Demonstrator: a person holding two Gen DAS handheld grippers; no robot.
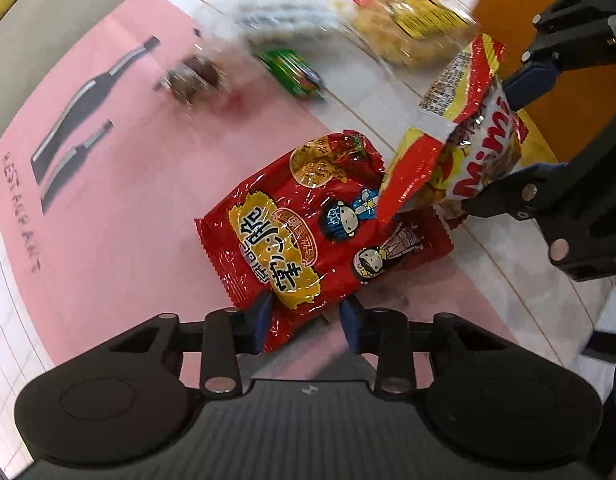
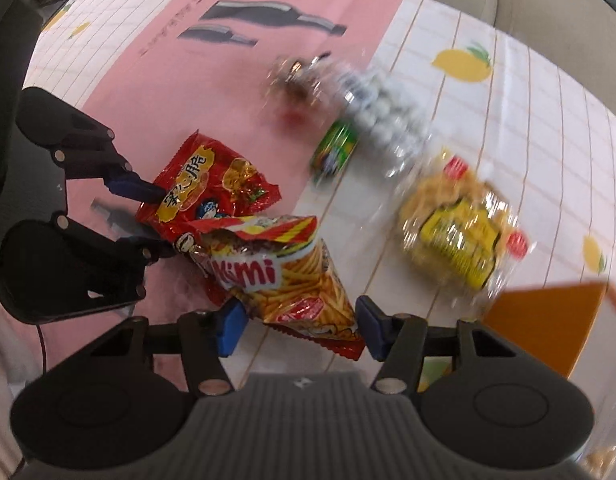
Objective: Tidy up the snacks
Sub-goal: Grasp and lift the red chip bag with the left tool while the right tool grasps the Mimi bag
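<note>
Left wrist view first: we saw the pink tablecloth panel (image 1: 119,184) filling the left half of the frame, bare apart from printed bottles, so the roomiest stretch lay at left and lower left. Cloth edge curved along the upper left, with beige floor beyond. An orange box (image 1: 504,0) cut in at the upper right; we could not see inside it.

We found the red snack bag (image 1: 308,232) at centre, its lower end between the blue pads of the left gripper (image 1: 308,316). Both pads pressed on the wrapper, so we logged it as clamped on that bag. The Mimi fries bag (image 1: 468,152) stood tilted at right centre, overlapping the red bag's upper right corner, with the right gripper (image 1: 492,140) clamped across it.

Right wrist view: the Mimi fries bag (image 2: 295,284) sat low at centre between the right gripper (image 2: 299,320) pads, which touched its sides. The left gripper (image 2: 147,216) came in from the left edge, pinching the red snack bag (image 2: 203,188).

Blurred loose snacks sat across the upper right: a green packet (image 2: 334,148), a silver-white pack (image 2: 384,116), a yellow noodle pack (image 2: 460,224), and a small dark wrapped item (image 2: 295,80).
</note>
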